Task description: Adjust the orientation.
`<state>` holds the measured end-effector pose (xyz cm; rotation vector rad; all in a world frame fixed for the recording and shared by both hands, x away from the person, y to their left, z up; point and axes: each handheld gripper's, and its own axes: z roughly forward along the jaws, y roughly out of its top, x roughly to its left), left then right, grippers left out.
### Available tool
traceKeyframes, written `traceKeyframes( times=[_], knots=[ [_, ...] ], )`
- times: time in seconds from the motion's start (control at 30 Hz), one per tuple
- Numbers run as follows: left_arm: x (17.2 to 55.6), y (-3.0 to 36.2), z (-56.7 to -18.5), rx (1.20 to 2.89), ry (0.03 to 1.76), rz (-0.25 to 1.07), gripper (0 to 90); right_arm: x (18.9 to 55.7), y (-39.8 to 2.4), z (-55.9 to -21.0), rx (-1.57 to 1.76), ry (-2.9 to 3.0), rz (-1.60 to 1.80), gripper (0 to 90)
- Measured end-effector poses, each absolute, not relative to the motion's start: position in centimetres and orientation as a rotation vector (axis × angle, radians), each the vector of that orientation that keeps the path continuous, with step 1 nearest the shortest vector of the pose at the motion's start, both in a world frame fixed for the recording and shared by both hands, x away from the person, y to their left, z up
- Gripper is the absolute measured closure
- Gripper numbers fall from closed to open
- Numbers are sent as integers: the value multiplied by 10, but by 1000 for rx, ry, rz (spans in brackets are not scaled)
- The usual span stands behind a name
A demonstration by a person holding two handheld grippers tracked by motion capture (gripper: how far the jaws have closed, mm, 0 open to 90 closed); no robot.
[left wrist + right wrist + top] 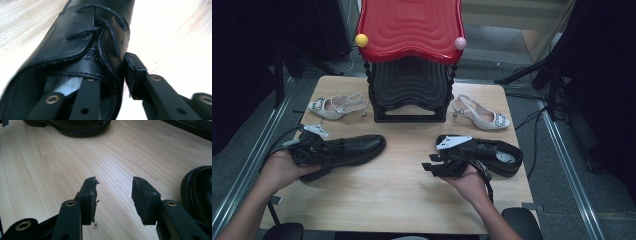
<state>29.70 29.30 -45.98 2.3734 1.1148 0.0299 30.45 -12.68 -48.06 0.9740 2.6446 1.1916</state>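
Left gripper (324,150) clamped on glossy black laced shoe (357,146), leather wall pinched

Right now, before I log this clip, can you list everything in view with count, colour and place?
black leather lace-up shoe, left: 1, black, table's left, its collar wall between the left claw's jaws
black leather shoe, right: 1, black, table's right, beside the right claw
slingback heels: 2, beige with buckles, one far left, one far right
shoe rack: 1, red top, black lower shelf, table's far middle
rack knobs: 2, yellow, pink, on the top's corners
table: 1, light wood
left claw: 1, black, shut on the left shoe
right claw: 1, black, open above bare table
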Motion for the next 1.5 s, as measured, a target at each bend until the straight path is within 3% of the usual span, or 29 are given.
traceKeyframes(
  times=[0.37, 0.67, 1.07, 1.4, 1.5],
  knots=[
    [296, 272, -443, 2298, 1066, -2, 828, 306, -131, -478, 989, 2623, 1220, 562],
    [303, 225, -435, 2286, 1011, -18, 827, 305, -133, -477, 991, 2616, 1223, 560],
    [316, 169, -445, 2247, 1056, -12, 825, 305, -133, -478, 991, 2623, 1218, 559],
    [313, 148, -463, 2257, 1081, -7, 818, 306, -130, -481, 994, 2631, 1203, 559],
    [312, 150, -465, 2269, 1072, -33, 773, 306, -129, -482, 989, 2629, 1210, 561]
  ],
)
